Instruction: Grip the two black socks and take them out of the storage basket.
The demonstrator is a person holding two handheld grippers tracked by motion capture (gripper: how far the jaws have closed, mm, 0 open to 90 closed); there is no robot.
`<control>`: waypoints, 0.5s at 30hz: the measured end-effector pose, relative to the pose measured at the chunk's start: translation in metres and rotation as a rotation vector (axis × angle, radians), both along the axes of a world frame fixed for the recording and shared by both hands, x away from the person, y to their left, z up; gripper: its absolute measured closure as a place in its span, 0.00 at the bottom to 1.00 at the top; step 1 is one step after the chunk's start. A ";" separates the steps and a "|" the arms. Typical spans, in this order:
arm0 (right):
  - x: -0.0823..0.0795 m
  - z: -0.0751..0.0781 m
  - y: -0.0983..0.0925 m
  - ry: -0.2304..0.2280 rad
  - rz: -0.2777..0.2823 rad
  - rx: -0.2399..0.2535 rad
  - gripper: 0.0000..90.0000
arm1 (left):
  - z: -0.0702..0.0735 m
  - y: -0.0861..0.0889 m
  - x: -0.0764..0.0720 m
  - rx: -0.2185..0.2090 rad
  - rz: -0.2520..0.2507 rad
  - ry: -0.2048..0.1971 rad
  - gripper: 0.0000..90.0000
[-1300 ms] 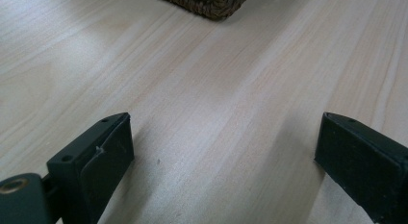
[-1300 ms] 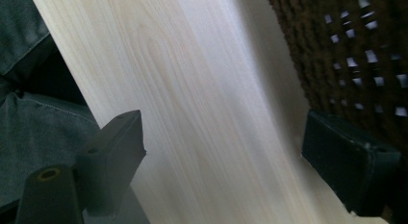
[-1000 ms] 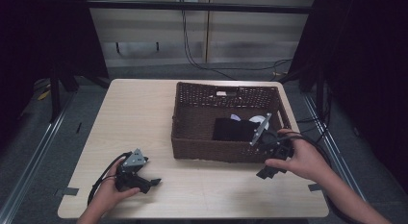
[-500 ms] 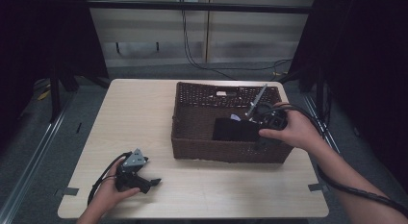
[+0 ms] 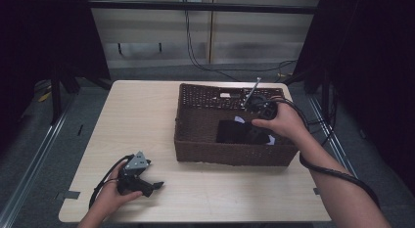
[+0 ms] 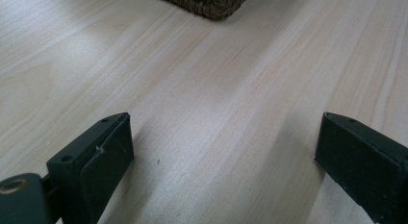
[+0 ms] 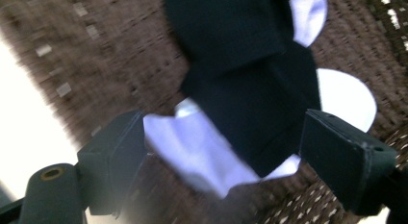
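Observation:
A brown wicker basket [image 5: 195, 140] stands on the right half of the wooden table [image 5: 142, 120]. Inside it lie a black item [image 5: 240, 132] and a few white pieces [image 5: 239, 119]. A hand holds my right gripper [image 5: 259, 110] over the basket's back right part. In the right gripper view that gripper [image 7: 226, 147] is open, its jaws hanging apart just above the black item [image 7: 245, 65] and a white piece [image 7: 202, 147], gripping neither. My left gripper [image 5: 144, 183] rests on the table at the front left. It is open [image 6: 226, 137] over bare wood.
The basket's near corner [image 6: 207, 0] lies ahead of the left gripper. Cables trail from both grippers; the right one's loops around the forearm [image 5: 333, 171]. Dark curtains and floor rails surround the table.
The right gripper has risen from the basket's front right corner and moved back over its interior. The left gripper has stayed put.

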State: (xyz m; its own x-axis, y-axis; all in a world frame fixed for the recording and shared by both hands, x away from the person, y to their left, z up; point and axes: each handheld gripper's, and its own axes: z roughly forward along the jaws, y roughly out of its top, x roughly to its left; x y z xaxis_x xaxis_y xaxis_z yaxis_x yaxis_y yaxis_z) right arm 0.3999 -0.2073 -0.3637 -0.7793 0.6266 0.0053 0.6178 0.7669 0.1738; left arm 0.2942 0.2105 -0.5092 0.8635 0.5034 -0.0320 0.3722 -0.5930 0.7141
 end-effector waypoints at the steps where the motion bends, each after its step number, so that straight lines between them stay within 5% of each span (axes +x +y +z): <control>1: 0.003 -0.005 0.001 -0.009 -0.012 -0.007 0.19 | 0.000 0.000 0.000 0.000 0.000 0.000 0.06; 15: 0.036 -0.048 0.020 -0.039 -0.060 0.002 0.30 | 0.000 0.000 0.000 -0.002 -0.003 0.001 0.06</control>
State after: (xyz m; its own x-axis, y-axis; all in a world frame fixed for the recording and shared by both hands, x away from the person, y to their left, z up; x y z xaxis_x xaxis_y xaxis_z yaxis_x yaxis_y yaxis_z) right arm 0.4355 -0.1875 -0.4112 -0.7399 0.6723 -0.0226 0.6555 0.7282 0.1999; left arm 0.2944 0.2107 -0.5092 0.8650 0.5007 -0.0340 0.3713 -0.5930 0.7145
